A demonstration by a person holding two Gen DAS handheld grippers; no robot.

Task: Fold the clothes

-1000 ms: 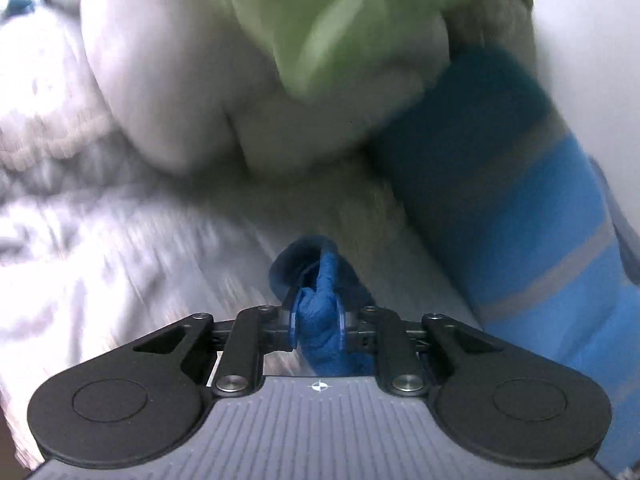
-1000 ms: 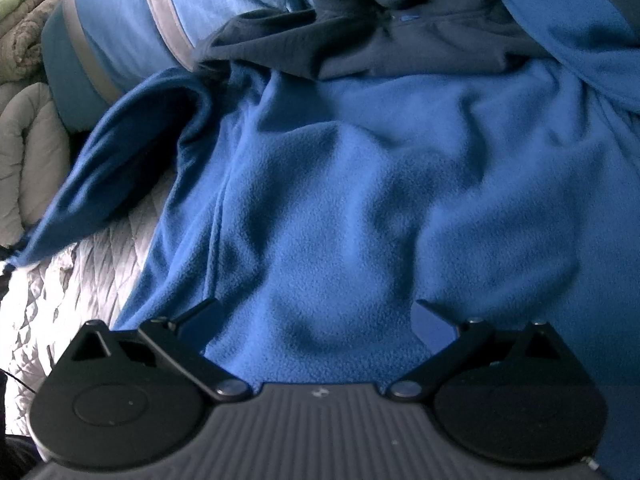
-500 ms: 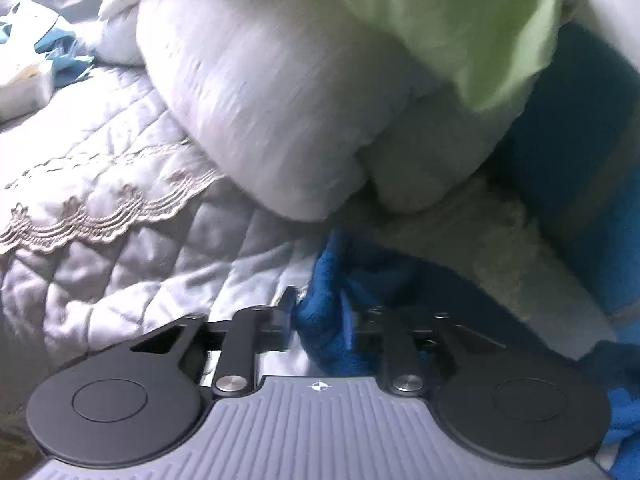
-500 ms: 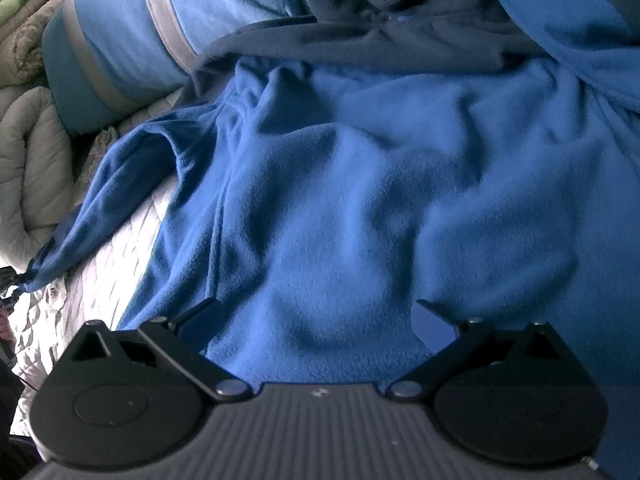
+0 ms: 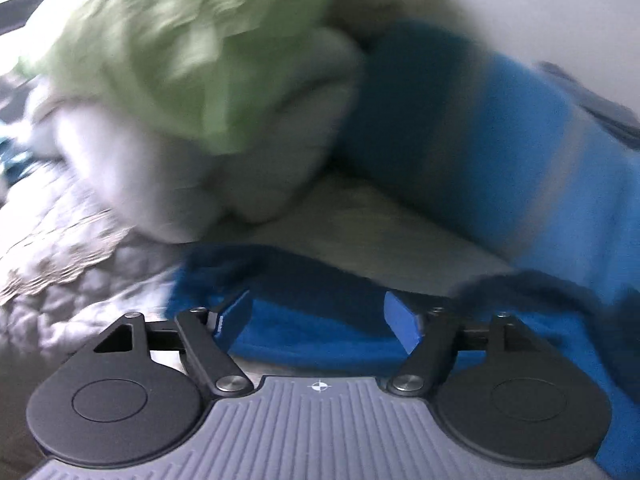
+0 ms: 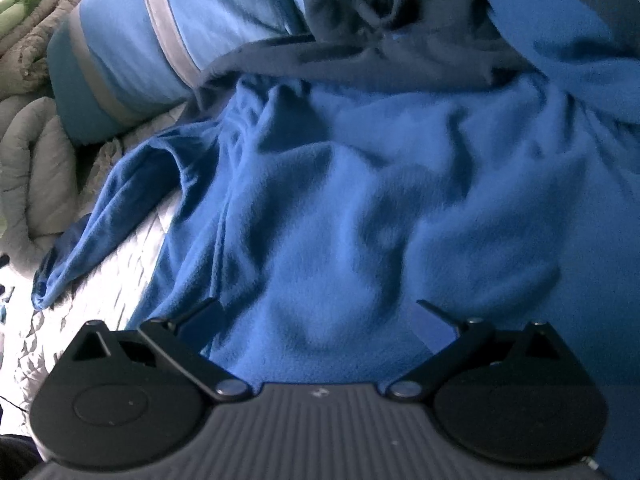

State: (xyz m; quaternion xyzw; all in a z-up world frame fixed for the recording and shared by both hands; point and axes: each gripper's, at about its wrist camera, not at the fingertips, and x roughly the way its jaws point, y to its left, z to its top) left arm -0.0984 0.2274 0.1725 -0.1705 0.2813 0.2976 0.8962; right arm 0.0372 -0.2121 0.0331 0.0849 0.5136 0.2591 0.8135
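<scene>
Blue fleece pullover with dark grey collar (image 6: 360, 184) lies spread, rumpled, on the quilted white bed (image 6: 104, 280).

Left gripper (image 5: 318, 316) released, fingers apart above the left sleeve (image 6: 120, 200), which trails off sideways unfolded. Right gripper (image 6: 320, 312) spread wide over the hem, holding nothing. Judged: placed flat for folding.

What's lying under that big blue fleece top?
A pale quilted bedspread shows beside the blue fleece top and its sleeve. Whatever lies beneath the middle is covered.
</scene>
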